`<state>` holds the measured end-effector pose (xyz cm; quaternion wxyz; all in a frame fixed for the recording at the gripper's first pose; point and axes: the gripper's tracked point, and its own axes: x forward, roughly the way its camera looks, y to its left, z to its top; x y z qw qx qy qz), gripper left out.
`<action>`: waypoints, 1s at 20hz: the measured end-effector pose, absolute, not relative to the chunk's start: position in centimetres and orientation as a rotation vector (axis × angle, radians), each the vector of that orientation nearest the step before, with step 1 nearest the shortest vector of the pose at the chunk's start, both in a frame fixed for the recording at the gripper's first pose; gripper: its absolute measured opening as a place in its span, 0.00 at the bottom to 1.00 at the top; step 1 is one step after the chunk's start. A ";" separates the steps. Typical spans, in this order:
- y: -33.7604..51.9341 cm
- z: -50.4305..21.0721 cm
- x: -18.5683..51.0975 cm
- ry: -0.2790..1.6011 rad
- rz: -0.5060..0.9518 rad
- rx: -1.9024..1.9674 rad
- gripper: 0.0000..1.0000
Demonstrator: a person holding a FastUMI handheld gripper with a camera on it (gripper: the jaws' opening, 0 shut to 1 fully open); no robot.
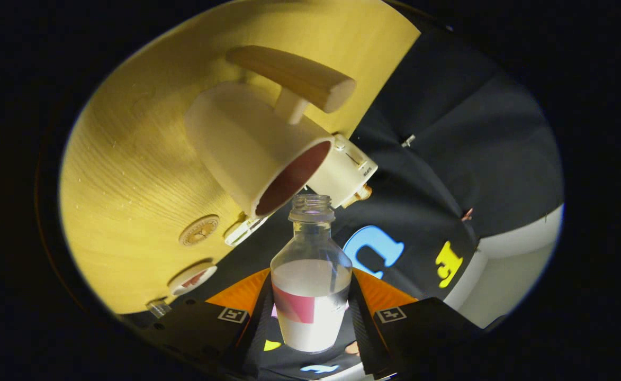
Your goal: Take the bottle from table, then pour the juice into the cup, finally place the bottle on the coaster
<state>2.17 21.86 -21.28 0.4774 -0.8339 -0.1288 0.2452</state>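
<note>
Table (130, 174): you are looking at a yellowish wood-grain top that appears strongly tilted, because your gripper is rolled over; it lies beyond and to one side of the fingers.

Cup (246, 145): a pale cup with a dark reddish-brown inside stands on that table. Its open mouth faces your bottle, and its rim sits just beside the bottle's neck. A pale wooden handle (294, 76) juts from its side on a short stem.

Bottle (311, 275): you hold a clear plastic bottle between the fingers, uncapped, with its open mouth up against the cup's rim (whether the two actually touch, you cannot tell). Whitish liquid fills the lower body, and a red and white label wraps it low down.

Gripper (310, 312): your claw is clamped on the bottle, one finger pressed on each flank of its lower body.

Small box (344, 169): a cream-coloured block with a brass-like fitting sits at the table's edge, just behind the cup's rim.

Coaster (199, 230): a small round wooden disc lies flat on the table, near the cup's base and well apart from the bottle.

Round item (192, 279): a white disc with a reddish centre lies near the coaster; what it is you cannot tell.
</note>
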 end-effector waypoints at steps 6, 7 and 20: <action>21.5 -22.1 1.6 -0.065 0.623 -1.587 0.73; 21.5 -22.4 1.4 -0.017 0.625 -1.495 0.73; 21.7 -21.3 0.6 0.291 0.699 -0.346 0.74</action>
